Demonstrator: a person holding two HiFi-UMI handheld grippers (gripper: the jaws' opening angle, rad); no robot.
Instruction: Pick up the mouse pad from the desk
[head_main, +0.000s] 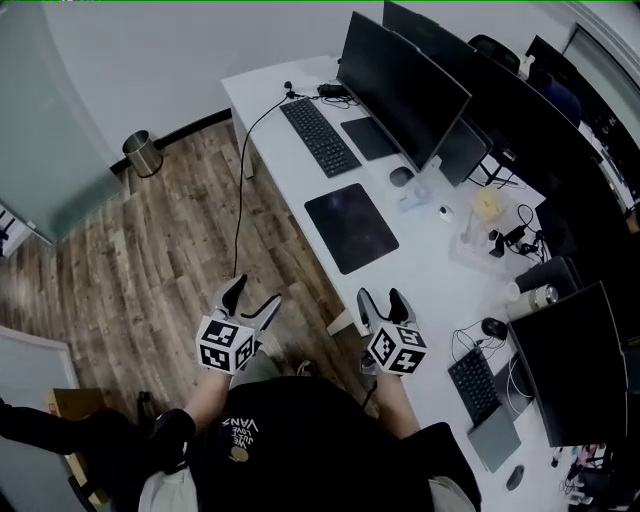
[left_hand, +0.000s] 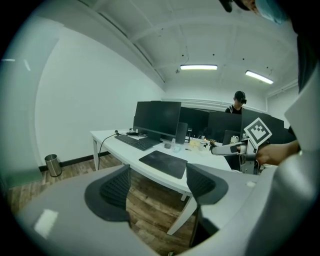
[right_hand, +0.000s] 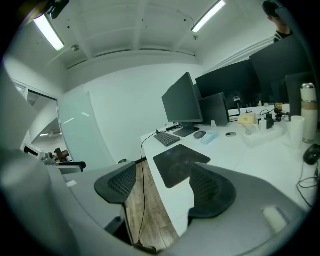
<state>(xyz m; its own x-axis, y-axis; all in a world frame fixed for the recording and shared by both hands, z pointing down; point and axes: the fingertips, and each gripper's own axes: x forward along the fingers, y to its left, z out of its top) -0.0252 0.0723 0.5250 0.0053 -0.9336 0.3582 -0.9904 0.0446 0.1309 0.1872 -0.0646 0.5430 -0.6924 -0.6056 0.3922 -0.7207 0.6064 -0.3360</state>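
**Head view.** Mouse pad (head_main: 350, 227): dark, thin, rectangular. Lies flat on white desk (head_main: 430, 275), close to the front edge, past the keyboard (head_main: 320, 137) on the person's side. Left tongs (head_main: 252, 303): apart, empty, above wood floor (head_main: 160, 250), off the desk. Right tongs (head_main: 382, 300): apart, empty, at the desk's near corner, well short of the pad.

**Left gripper view.** Looks along spread, empty tongs. Pad visible beyond and between them on the desk top, well apart. Nothing touched.

**Right gripper view.** Likewise spread wide, nothing between. Pad ahead, one long side running just beside the desk edge.

**Handling, as judged.** Probably light and limp, apt to droop once lifted. Underside likely grippy, so unwilling to slide. Not fragile. Too flat for a grasp from above. Best taken at the near corner or along the side nearest the desk edge, one side of the tongs under, the other over. Second tongs on the far side to check sagging.
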